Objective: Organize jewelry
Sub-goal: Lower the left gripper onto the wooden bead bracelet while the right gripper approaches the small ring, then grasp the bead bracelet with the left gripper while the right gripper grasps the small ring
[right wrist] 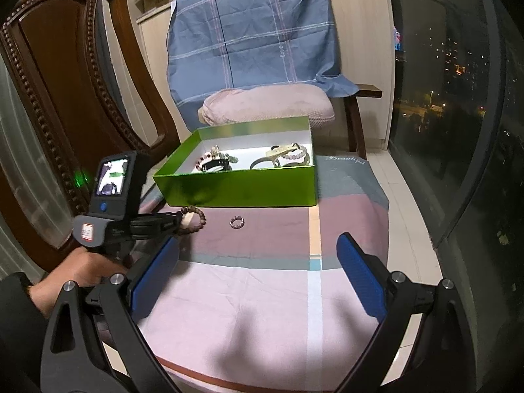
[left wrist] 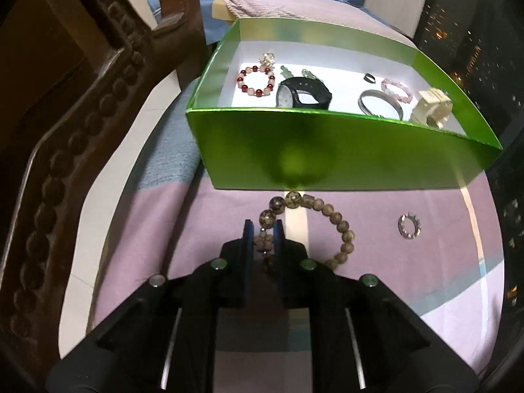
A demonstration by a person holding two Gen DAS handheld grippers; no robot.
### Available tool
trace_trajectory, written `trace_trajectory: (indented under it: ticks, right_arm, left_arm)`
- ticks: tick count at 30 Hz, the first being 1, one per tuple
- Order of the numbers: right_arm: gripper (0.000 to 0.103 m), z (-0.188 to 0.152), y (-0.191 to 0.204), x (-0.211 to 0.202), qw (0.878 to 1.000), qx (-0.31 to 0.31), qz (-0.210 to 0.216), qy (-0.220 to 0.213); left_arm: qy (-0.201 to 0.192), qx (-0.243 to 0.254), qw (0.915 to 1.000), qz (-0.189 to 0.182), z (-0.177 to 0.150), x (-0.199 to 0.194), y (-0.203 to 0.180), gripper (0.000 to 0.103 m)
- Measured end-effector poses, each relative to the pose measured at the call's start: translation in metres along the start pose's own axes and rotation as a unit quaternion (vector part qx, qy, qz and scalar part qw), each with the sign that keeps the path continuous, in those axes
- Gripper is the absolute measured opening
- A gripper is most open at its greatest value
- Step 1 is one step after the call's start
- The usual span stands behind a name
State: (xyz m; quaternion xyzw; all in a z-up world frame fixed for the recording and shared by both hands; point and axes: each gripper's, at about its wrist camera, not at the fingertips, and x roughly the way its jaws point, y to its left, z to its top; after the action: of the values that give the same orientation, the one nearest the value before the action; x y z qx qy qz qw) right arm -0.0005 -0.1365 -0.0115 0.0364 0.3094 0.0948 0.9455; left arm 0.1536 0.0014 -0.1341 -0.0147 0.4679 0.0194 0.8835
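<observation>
Here, left hand-held gripper (left wrist: 264, 229) pinching a brown bead bracelet (left wrist: 314, 222) just in front of the green box (left wrist: 327, 150), on the striped cloth (right wrist: 262, 278). Right hand-held gripper (right wrist: 258, 271) spread wide, well in front of that box, holding nothing. Near the box's front wall, a small silver ring (left wrist: 409, 226); inside the box, watches and bracelets.

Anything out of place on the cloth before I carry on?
Yes: a small ring lies alone on the cloth, outside the green box where the other jewelry sits. The left gripper is shut on the bead bracelet, also outside the box.
</observation>
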Motion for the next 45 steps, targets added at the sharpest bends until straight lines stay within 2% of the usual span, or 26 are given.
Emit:
trace_trajectory:
  ticks: [2, 6, 9, 12, 13, 17, 19, 21, 22, 23, 24, 27, 30, 35, 40, 45]
  right_arm:
    - [0.095, 0.002, 0.004, 0.013, 1.0, -0.007, -0.006, 0.012]
    - [0.095, 0.007, 0.016, 0.056, 0.998, -0.02, -0.013, 0.052]
    - [0.094, 0.008, 0.021, 0.09, 0.996, -0.013, -0.022, 0.086]
    - [0.089, 0.011, 0.032, 0.122, 0.994, -0.011, -0.033, 0.108]
    - [0.085, 0.012, 0.039, 0.131, 0.993, -0.022, -0.041, 0.112]
    - [0.057, 0.012, 0.057, 0.162, 0.987, -0.045, -0.055, 0.143]
    - [0.049, 0.009, 0.058, 0.177, 0.983, -0.047, -0.07, 0.162]
    - [0.045, 0.008, 0.056, 0.181, 0.984, -0.044, -0.081, 0.153]
    - [0.038, 0.007, 0.057, 0.186, 0.984, -0.046, -0.081, 0.155]
    - [0.026, 0.006, 0.059, 0.188, 0.984, -0.051, -0.077, 0.155]
    - [0.02, 0.006, 0.06, 0.19, 0.984, -0.055, -0.074, 0.153]
    - [0.02, 0.003, 0.058, 0.196, 0.985, -0.055, -0.068, 0.148]
    - [0.02, 0.006, 0.051, 0.181, 0.99, -0.033, -0.05, 0.128]
    - [0.02, 0.027, 0.043, 0.099, 0.999, -0.018, -0.01, 0.043]
    - [0.02, 0.03, 0.024, 0.029, 1.0, -0.006, -0.002, -0.02]
    - [0.02, 0.03, 0.013, 0.019, 0.999, -0.007, -0.008, -0.041]
  left_arm:
    - [-0.015, 0.001, 0.9999, 0.001, 0.0, -0.013, 0.001, 0.012]
    - [-0.076, 0.004, 0.997, -0.016, 0.004, -0.073, 0.001, 0.012]
    - [-0.137, 0.015, 0.9899, -0.033, -0.003, -0.135, 0.003, 0.012]
    - [-0.17, 0.022, 0.9838, -0.053, -0.012, -0.173, 0.007, 0.012]
    - [-0.175, 0.023, 0.9828, -0.056, -0.013, -0.18, 0.006, 0.012]
    - [-0.181, 0.029, 0.9807, -0.069, -0.015, -0.193, 0.012, 0.012]
    - [-0.173, 0.028, 0.9818, -0.073, -0.016, -0.191, 0.017, 0.012]
    - [-0.169, 0.023, 0.9824, -0.077, -0.018, -0.191, 0.022, 0.012]
    - [-0.167, 0.021, 0.9826, -0.078, -0.018, -0.19, 0.024, 0.012]
    - [-0.167, 0.021, 0.9826, -0.078, -0.018, -0.191, 0.025, 0.012]
    - [-0.168, 0.021, 0.9825, -0.078, -0.019, -0.192, 0.026, 0.012]
    - [-0.167, 0.02, 0.9826, -0.08, -0.02, -0.195, 0.029, 0.012]
    - [-0.163, 0.018, 0.9831, -0.081, -0.02, -0.191, 0.029, 0.012]
    - [-0.16, 0.016, 0.9826, -0.092, -0.022, -0.192, 0.027, 0.012]
    - [-0.157, 0.015, 0.9812, -0.111, -0.025, -0.193, 0.016, 0.012]
    - [-0.15, 0.022, 0.9805, -0.125, -0.032, -0.188, -0.006, 0.012]
